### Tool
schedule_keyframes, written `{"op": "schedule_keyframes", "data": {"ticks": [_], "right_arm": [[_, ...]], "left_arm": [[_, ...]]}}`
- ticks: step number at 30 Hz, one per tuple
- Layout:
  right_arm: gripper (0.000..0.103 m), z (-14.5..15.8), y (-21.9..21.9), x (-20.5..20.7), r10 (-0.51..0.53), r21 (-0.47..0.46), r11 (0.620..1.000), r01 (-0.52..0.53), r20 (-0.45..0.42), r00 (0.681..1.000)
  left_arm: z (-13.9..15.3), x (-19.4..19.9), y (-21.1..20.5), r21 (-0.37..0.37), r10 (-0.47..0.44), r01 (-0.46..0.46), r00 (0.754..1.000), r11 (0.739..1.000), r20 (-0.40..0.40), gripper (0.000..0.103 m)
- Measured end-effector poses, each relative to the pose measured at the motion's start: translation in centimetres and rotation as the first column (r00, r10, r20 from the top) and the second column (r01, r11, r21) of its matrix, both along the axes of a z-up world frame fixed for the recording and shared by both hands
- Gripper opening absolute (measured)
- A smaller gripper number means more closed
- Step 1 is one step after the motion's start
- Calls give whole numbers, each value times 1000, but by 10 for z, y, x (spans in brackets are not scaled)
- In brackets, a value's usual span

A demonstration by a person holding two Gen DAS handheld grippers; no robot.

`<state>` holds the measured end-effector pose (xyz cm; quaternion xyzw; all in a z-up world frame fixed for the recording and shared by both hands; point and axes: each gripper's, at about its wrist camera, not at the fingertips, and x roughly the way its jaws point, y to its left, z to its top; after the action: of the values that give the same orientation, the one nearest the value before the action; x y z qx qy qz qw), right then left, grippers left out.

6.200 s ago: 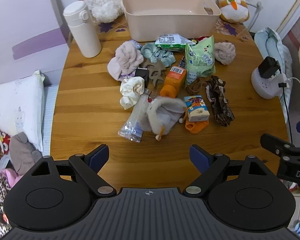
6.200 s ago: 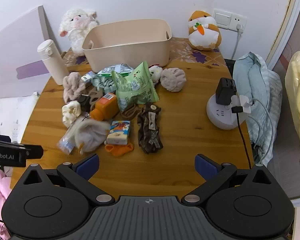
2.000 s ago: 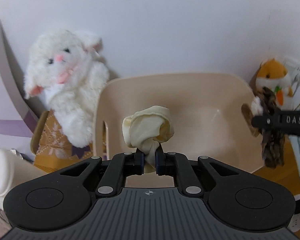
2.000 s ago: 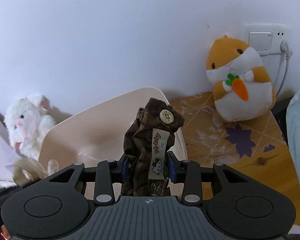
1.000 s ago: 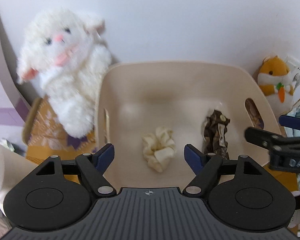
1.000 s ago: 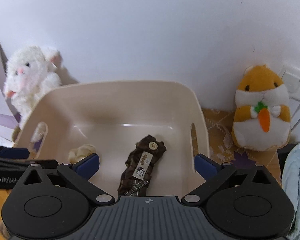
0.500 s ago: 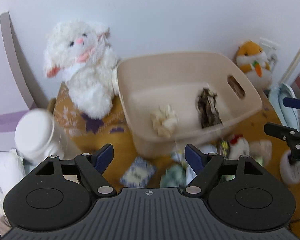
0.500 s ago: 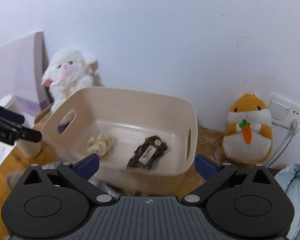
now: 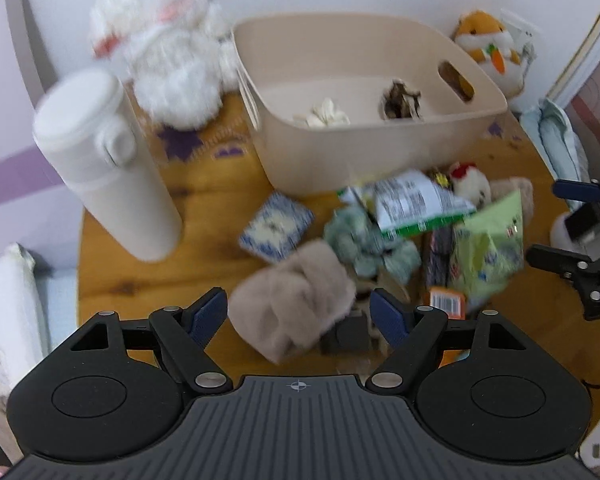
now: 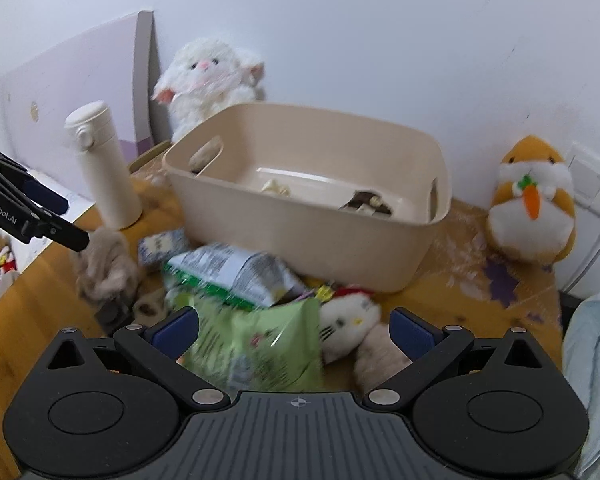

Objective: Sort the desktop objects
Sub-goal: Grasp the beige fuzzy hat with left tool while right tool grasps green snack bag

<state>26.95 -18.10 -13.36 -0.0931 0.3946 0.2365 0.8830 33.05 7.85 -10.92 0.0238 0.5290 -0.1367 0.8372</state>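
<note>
While both views are motion-blurred, the layout reads fine.

Left wrist view:
- left gripper (image 9: 298,312): jaws spread wide, nothing held, above a beige fluffy scrunchie (image 9: 296,312) that sits between the fingers.
- beige bin (image 9: 340,160): at the back of the wooden table (image 9: 148,272); a cream scrunchie (image 9: 326,114) and a brown scrunchie (image 9: 400,102) lie inside, apart from each other.
- pile: blue patterned packet (image 9: 276,226), teal scrunchie (image 9: 364,242), green-and-white snack bag (image 9: 414,204) and light green bag (image 9: 490,256) in front of the bin.
- white flask (image 9: 104,164): upright, left of the bin, beside a white plush lamb (image 9: 168,40).
- right gripper (image 9: 580,232): at the right edge, jaws parted.

Right wrist view:
- right gripper (image 10: 296,330): wide open, empty, over the light green bag (image 10: 260,344) and a Hello Kitty plush (image 10: 346,328).
- beige bin (image 10: 300,236): both scrunchies on its floor.
- orange hamster plush (image 10: 532,200): right of the bin, by a wall socket (image 10: 592,178).
- left gripper (image 10: 32,208): at the left edge, near the beige fluffy scrunchie (image 10: 104,264).
</note>
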Motion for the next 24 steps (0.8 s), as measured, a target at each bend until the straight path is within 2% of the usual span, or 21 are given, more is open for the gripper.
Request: {"op": "schedule_keyframes", "data": {"ticks": [6,10,19,20,24], "right_arm": [[103,-24,16,-3,26,-41,999,-29,-80,996],[103,-38,28,-6,40,-93,995,-46,-70,997],[103,-56,34,13,-48,-82,996,40,-96,994],[103,-57,34,14,-53,-78,996,46,-95,994],[96,-61,28,19,-60,-50,997,55,-110,992]], "left_arm": [[-21,4,-6,20,-7,8,999,1000,-43,80],[-35,16,-9,20,13,-12,997,1000,-80,80],[-58,39,-10,20,75,-74,992,997,-105,80],[-59,39,-10,24,73,-71,992,997,-106,78],[-63,41,-10,44,56,-52,994,998,-92,61]]}}
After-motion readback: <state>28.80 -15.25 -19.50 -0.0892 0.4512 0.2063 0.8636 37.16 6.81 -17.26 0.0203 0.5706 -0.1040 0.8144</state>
